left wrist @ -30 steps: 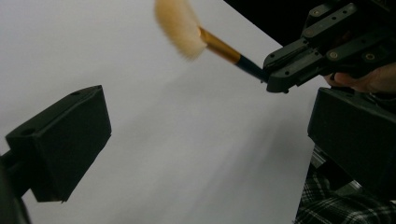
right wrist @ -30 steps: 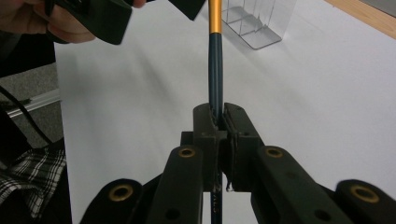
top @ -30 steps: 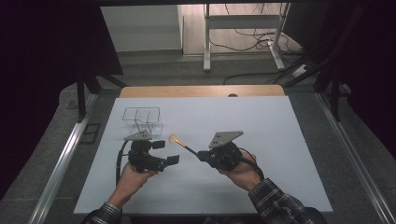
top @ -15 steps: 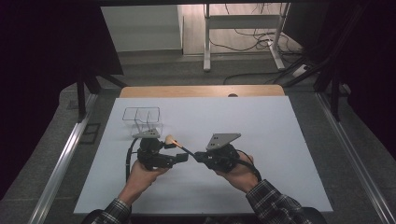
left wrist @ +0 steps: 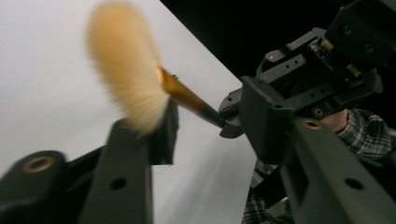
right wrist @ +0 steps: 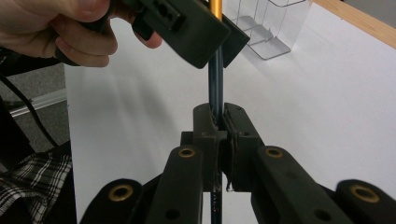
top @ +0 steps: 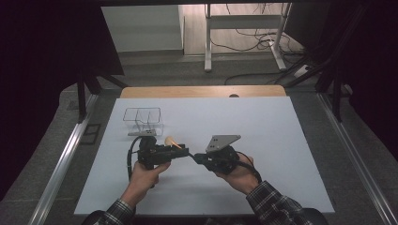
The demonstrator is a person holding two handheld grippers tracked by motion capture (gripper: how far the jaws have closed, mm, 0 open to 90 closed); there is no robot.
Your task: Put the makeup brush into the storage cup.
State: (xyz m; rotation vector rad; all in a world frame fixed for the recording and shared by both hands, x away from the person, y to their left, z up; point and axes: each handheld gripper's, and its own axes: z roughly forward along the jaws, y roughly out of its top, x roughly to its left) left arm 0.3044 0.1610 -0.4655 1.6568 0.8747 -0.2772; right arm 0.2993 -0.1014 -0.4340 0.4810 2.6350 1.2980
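A makeup brush (top: 172,142) with a fluffy tan head (left wrist: 126,70), gold ferrule and dark handle (right wrist: 215,79) is held above the white table (top: 263,131). My right gripper (top: 197,157) is shut on the lower handle, pads (right wrist: 205,122) clamped on it. My left gripper (top: 184,152) comes in from the left. Its jaws have just been closing, with the ferrule and upper handle between them. In the left gripper view the left gripper (left wrist: 210,116) stands with one pad by the bristles and a gap at the other. The right gripper view shows the left gripper (right wrist: 219,28) around the handle.
A clear plastic organizer (top: 143,119) with compartments stands at the back left of the table, just behind the left hand; it also appears in the right gripper view (right wrist: 271,23). A wooden strip (top: 202,92) runs along the far edge. Metal rails flank the table.
My left gripper has slid right to the brush and its jaws have narrowed around the part below the bristles. The right gripper and brush have stayed put.
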